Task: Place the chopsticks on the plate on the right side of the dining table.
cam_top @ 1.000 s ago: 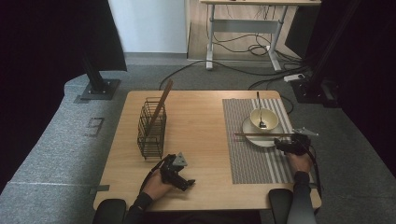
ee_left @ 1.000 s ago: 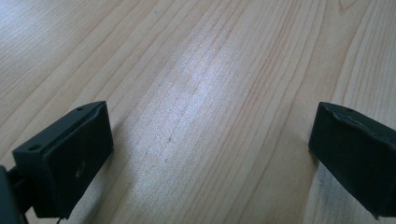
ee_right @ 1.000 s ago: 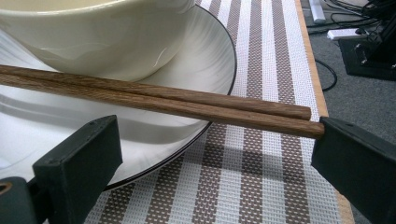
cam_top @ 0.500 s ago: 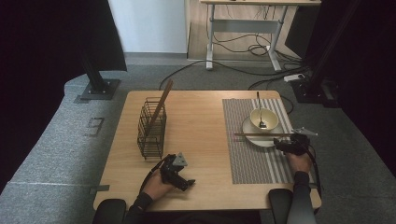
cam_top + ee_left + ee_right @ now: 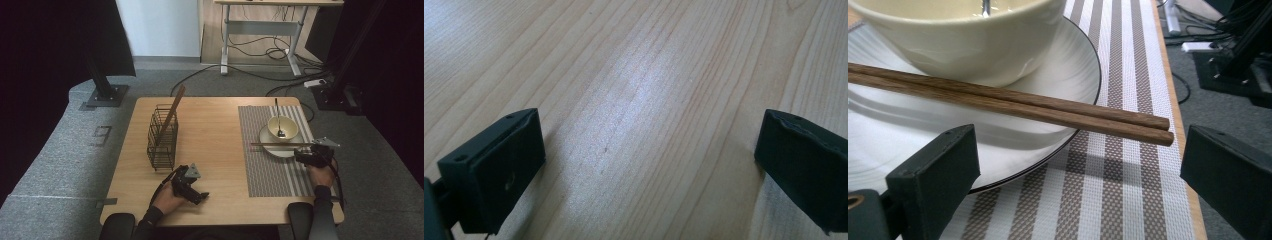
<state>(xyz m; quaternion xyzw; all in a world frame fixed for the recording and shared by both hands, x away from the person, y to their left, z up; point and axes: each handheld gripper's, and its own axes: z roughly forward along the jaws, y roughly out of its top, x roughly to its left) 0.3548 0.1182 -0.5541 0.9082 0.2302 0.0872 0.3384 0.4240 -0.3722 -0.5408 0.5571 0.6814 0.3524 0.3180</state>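
Comparing with earlier frames: no visible change, both hands stay put. Table [image 5: 215, 125]: left gripper [image 5: 192, 186] low centre, jaws spread wide over bare wood, empty. Right gripper [image 5: 306, 156] at right, jaws wide apart, released beside chopsticks [image 5: 1013, 102]. Chopsticks lie across plate [image 5: 913, 150] rim; right gripper view shows them touching bowl [image 5: 958, 35].

Pair of dark brown wooden chopsticks [image 5: 1013, 102] had a fine lengthwise grain; cream glazed bowl [image 5: 953, 30] sat plain, no print. White round plate [image 5: 898, 135] carried a thin black rim line. Woven rectangular placemat [image 5: 1128, 170] ran brown and white stripes. Light pine table top [image 5: 639, 85] showed pale wavy grain. Dark wire basket [image 5: 162, 137] read black-brown. Both matte black grippers: right [image 5: 1075, 172], left [image 5: 646, 170]
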